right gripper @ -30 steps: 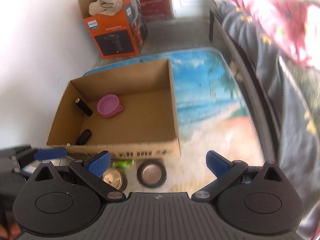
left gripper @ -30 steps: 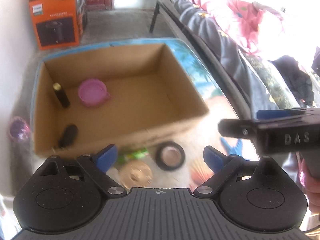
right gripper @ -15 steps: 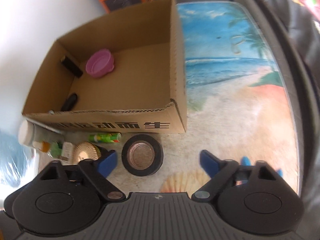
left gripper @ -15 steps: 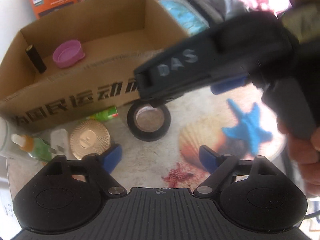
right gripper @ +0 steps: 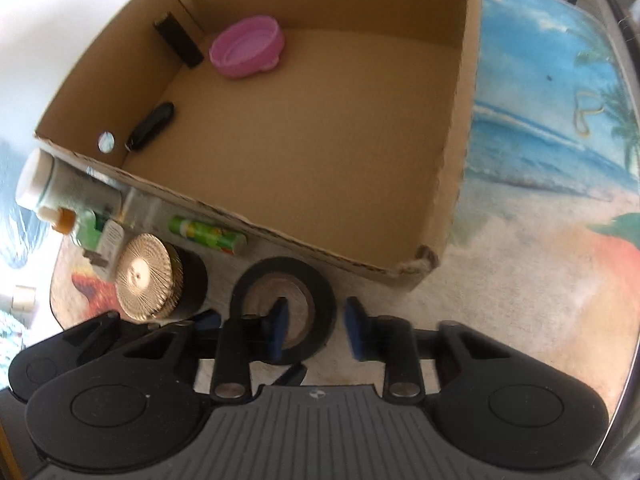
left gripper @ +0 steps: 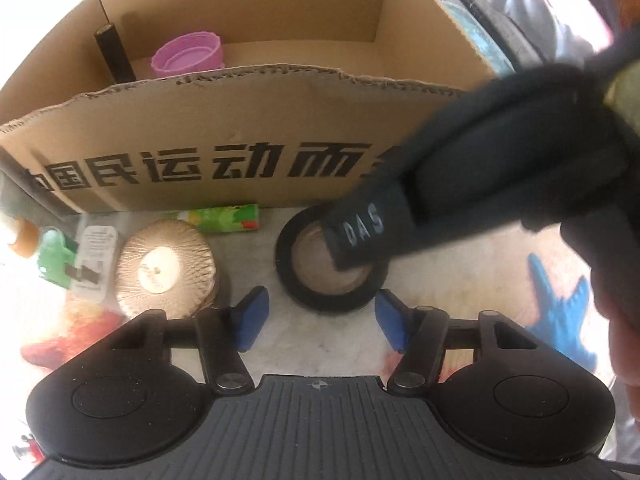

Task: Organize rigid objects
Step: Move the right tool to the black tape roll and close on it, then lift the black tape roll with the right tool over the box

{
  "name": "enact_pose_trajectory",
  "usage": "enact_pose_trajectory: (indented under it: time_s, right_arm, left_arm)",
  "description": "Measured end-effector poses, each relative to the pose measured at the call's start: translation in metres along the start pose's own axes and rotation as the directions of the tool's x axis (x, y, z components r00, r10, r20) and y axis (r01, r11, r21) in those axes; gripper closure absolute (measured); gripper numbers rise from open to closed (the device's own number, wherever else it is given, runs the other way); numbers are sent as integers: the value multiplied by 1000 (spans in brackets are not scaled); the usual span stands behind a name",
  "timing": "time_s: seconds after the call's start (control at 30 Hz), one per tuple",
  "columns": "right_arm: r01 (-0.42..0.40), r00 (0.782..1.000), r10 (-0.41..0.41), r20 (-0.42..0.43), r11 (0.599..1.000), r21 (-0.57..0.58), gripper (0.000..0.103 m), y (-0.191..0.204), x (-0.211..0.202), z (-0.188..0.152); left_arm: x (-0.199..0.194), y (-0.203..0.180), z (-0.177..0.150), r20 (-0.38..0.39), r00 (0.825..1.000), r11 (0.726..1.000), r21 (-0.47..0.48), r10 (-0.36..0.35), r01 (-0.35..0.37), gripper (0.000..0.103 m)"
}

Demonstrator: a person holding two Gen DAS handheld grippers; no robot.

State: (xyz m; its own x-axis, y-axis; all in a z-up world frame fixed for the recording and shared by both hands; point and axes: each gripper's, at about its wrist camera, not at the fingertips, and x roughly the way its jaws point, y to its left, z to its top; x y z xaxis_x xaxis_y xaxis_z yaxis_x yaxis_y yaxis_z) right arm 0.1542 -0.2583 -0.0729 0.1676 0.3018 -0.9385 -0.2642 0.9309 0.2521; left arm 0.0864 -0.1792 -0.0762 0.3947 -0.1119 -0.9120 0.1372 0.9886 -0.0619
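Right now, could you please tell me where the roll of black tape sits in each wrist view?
Left wrist: the black tape roll lies centre frame, partly hidden by the right gripper.
Right wrist: the roll lies lower centre, one finger in its hole and one outside its wall.
Shared landmark: the gold-lidded jar, left of it.

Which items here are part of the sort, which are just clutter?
Job:
black tape roll, right claw straddling its wall
cardboard box
gold-lidded jar
green tube
pink lid, already boxed

Lying about:
beach-print mat
blue starfish print
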Motion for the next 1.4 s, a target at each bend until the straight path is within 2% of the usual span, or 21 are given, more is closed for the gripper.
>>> enact_pose_trajectory:
  time_s: [0.2,0.43,0.57,0.87,1.1,1.4]
  right_arm:
    - [-39,999,40,-22,999,28,81,-15,0,-6]
    - [-39,998,41,-49,998,47,83,-26,-6,-16]
    - [-39,997,42,-61,997,61,83,-31,-9,-20]
    - [-42,996,46,-80,998,49,83,-31,-5,-16]
    - [-50,996,54,-74,997,55,83,-31,-4,-16]
    - [-68,995,76,-64,990,120,83,-41,-9,-20]
  left_arm:
    - [0,-8,-5,16,999,999,31,-42,41,47]
    - [-3,-12,-9,-21,993,992,47,-114,115,47]
    - [-1,-19,-7,-36,995,993,75,-94,96,44]
    - [11,-29,6,-16,998,989,129,-65,67,34]
    - [17,-41,10,19,999,986,165,-30,27,37]
    - [15,-38,11,9,999,988,148,-47,45,37]
